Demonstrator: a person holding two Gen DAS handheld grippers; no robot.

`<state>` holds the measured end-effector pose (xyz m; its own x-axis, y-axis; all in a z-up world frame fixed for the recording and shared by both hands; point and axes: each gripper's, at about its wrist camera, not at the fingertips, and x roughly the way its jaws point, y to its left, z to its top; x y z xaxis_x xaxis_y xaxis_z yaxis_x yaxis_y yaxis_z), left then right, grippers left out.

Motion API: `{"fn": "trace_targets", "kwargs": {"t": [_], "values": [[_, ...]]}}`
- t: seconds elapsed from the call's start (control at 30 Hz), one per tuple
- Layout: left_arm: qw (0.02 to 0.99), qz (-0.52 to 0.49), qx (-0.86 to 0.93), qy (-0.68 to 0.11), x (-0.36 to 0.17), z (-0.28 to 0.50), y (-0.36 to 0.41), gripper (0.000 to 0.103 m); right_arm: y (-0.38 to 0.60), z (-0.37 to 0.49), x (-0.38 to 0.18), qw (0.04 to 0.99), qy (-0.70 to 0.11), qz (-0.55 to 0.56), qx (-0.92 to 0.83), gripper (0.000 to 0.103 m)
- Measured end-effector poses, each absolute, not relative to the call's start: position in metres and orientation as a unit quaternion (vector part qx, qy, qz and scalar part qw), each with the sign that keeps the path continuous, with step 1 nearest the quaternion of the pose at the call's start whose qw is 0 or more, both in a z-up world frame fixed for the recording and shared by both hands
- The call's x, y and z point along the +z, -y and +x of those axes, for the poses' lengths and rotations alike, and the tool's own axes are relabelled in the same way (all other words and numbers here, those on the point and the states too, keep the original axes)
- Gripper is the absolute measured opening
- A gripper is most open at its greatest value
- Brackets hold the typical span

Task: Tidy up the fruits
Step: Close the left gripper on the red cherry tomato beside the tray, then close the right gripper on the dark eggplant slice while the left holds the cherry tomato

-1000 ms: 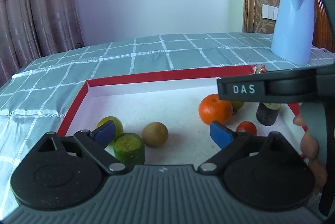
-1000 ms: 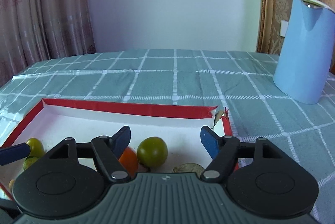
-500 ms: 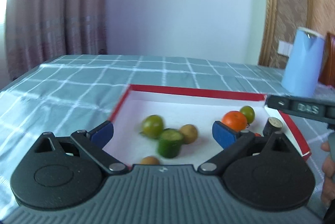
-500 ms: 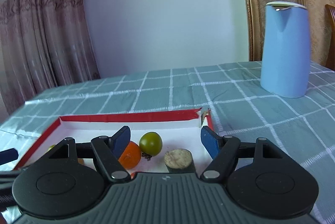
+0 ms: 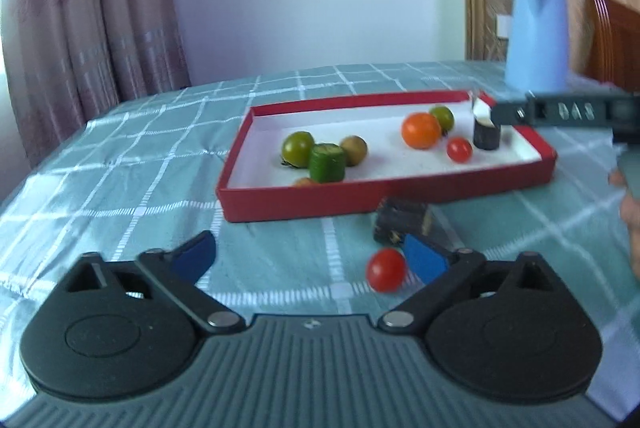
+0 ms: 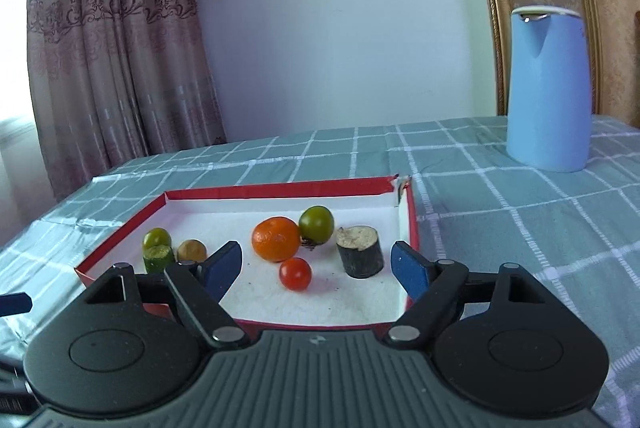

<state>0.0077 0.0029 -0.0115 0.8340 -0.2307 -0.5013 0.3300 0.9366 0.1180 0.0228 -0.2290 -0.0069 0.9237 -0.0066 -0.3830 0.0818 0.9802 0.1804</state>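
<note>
While both grippers hang over a checked tablecloth (image 6: 500,196), the scene runs:
Left gripper (image 5: 310,258): wide, holding nothing, jaws just narrowed.
Tray (image 5: 384,194): red-rimmed, holding an orange (image 6: 276,239), green fruits and cut stubs.
Loose tomato (image 5: 386,270): just beside the left gripper's right pad.
Dark block (image 5: 402,220): between tomato and tray.
Right gripper (image 6: 318,268): open, empty, jaws just widened.
Blue jug (image 6: 550,88): far right.

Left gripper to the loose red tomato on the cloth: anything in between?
Nothing visible. The red tomato lies on the tablecloth just inside the right finger of the left gripper, whose jaws are open and empty. A dark block sits beyond it, in front of the red tray.
</note>
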Motion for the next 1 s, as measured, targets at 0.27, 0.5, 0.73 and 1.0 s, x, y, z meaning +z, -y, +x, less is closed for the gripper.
{"fn": "trace_targets", "kwargs": {"t": [0.27,0.5,0.73,1.0], "values": [[0.942,0.132,-0.170,-0.257,-0.024,0.007,0.016,0.082,0.226,0.022,-0.010,0.975,-0.201,0.093,-0.020,0.082],[0.933,0.102,-0.184,-0.291,-0.029,0.019,0.011,0.058,0.217,0.021,-0.011,0.976,-0.203,0.073,-0.013,0.082],[0.932,0.098,-0.204,-0.285,-0.028,0.014,0.009,0.022,0.207,0.018,-0.014,0.977,-0.207,0.056,0.011,0.082],[0.954,0.071,-0.139,-0.255,-0.015,0.022,-0.018,0.022,0.177,0.006,-0.015,0.975,-0.207,0.011,0.083,0.082]]}}
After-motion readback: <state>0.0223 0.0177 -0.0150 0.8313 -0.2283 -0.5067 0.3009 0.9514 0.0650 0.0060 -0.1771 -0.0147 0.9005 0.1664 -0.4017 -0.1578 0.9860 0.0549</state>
